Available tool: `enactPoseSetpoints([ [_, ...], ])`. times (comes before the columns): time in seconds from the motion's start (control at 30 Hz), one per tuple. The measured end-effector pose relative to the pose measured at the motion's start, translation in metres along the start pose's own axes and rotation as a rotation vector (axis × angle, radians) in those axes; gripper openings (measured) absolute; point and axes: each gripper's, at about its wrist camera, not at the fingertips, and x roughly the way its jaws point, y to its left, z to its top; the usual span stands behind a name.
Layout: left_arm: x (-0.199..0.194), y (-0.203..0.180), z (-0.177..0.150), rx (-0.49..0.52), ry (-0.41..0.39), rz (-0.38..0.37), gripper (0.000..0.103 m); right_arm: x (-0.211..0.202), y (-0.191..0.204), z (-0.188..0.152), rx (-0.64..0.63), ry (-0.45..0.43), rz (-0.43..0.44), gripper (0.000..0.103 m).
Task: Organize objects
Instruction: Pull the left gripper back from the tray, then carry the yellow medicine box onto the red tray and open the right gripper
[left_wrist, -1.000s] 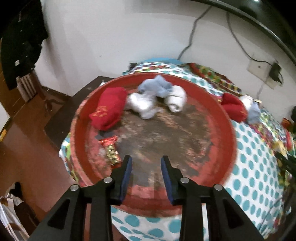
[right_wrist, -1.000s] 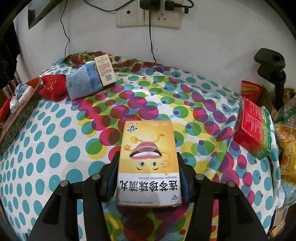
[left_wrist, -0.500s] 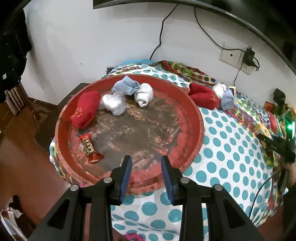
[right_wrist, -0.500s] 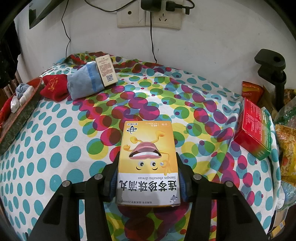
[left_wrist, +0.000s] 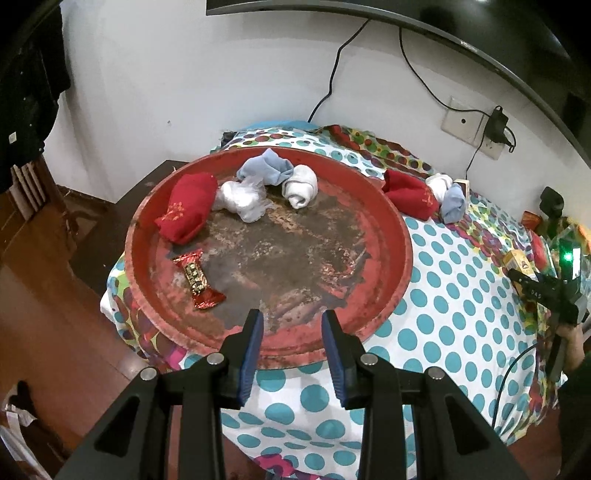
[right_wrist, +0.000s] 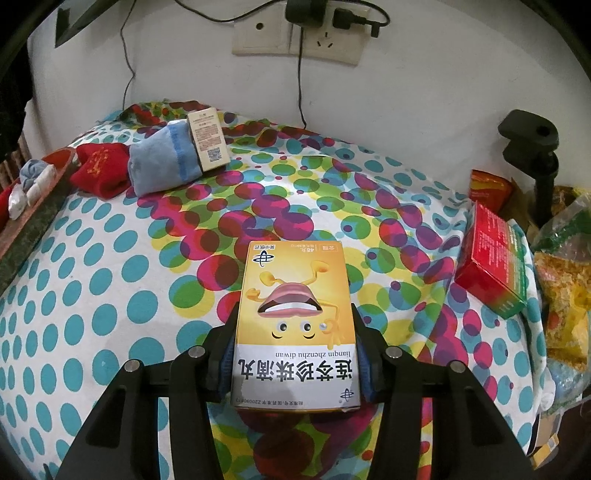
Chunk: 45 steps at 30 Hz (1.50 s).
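Note:
My left gripper (left_wrist: 291, 328) is open and empty, held above the near rim of a round red tray (left_wrist: 384, 218). In the tray lie a red sock roll (left_wrist: 186, 206), white and blue sock rolls (left_wrist: 273, 181) and a red candy wrapper (left_wrist: 197, 278). My right gripper (right_wrist: 295, 332) is shut on a yellow medicine box (right_wrist: 293, 321) and holds it above the dotted cloth (right_wrist: 110, 266). It also shows at the right edge of the left wrist view (left_wrist: 532, 288). A red sock roll (right_wrist: 99, 170), a blue sock roll (right_wrist: 162, 162) and a small beige box (right_wrist: 207, 139) lie at the back left.
A red and green box (right_wrist: 491, 254) lies at the table's right edge beside snack bags (right_wrist: 565, 291). A black clamp stand (right_wrist: 532, 147) rises at the right. A wall socket with cables (right_wrist: 314, 37) is behind. Brown floor (left_wrist: 48, 288) lies left of the table.
My left gripper has pulled back and up from the tray, so the whole tray and more of the table show. The right gripper holds the yellow box almost still.

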Motion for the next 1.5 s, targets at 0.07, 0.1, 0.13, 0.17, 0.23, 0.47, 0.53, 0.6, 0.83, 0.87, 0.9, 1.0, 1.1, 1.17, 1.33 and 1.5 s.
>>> enactPoseSetpoints([
  [0.07,-0.001,0.004,-0.002,-0.009,-0.002,-0.002,0.033,-0.001,0.002,0.0,0.013,0.002,-0.01,0.048],
  [0.1,-0.002,0.005,-0.002,-0.01,-0.001,-0.006,0.033,-0.001,0.002,-0.001,0.02,0.004,-0.012,0.048],
  [0.13,-0.002,0.006,-0.003,-0.013,-0.003,-0.007,0.033,-0.002,0.003,-0.001,0.025,0.007,-0.015,0.048],
  [0.17,-0.003,0.008,-0.004,-0.014,-0.004,-0.008,0.033,-0.002,0.004,-0.001,0.029,0.009,-0.016,0.048],
  [0.23,-0.004,0.009,-0.004,-0.014,-0.007,-0.009,0.033,-0.004,0.007,-0.003,0.032,0.013,-0.016,0.048],
  [0.47,-0.006,0.014,-0.006,-0.018,-0.012,-0.03,0.033,-0.012,0.023,-0.009,0.032,0.017,0.002,0.048],
  [0.53,-0.008,0.015,-0.005,-0.008,-0.019,-0.033,0.033,-0.014,0.028,-0.01,0.037,0.02,0.015,0.048],
  [0.6,-0.011,0.015,-0.005,0.011,-0.029,-0.034,0.033,-0.018,0.036,-0.01,0.034,0.017,0.02,0.048],
  [0.83,-0.016,0.016,-0.009,0.095,-0.043,-0.051,0.033,-0.031,0.065,-0.006,0.028,0.013,0.054,0.048],
  [0.87,-0.018,0.016,-0.01,0.107,-0.046,-0.053,0.033,-0.033,0.068,-0.005,0.028,0.01,0.058,0.048],
  [0.9,-0.019,0.017,-0.012,0.114,-0.051,-0.055,0.033,-0.035,0.072,-0.003,0.029,0.008,0.065,0.048],
  [1.0,-0.025,0.019,-0.016,0.131,-0.075,-0.069,0.033,-0.043,0.085,0.003,0.034,0.002,0.092,0.048],
  [1.1,-0.033,0.019,-0.022,0.158,-0.109,-0.058,0.034,-0.049,0.108,0.009,0.022,0.003,0.129,0.048],
  [1.17,-0.037,0.02,-0.026,0.164,-0.127,-0.058,0.035,-0.052,0.124,0.014,-0.002,-0.007,0.141,0.048],
  [1.33,-0.037,0.029,-0.027,0.162,-0.12,-0.075,0.035,-0.066,0.176,0.033,-0.075,-0.039,0.206,0.048],
  [1.5,-0.04,0.047,-0.023,0.11,-0.134,-0.083,0.035,-0.074,0.239,0.056,-0.16,-0.056,0.3,0.048],
])
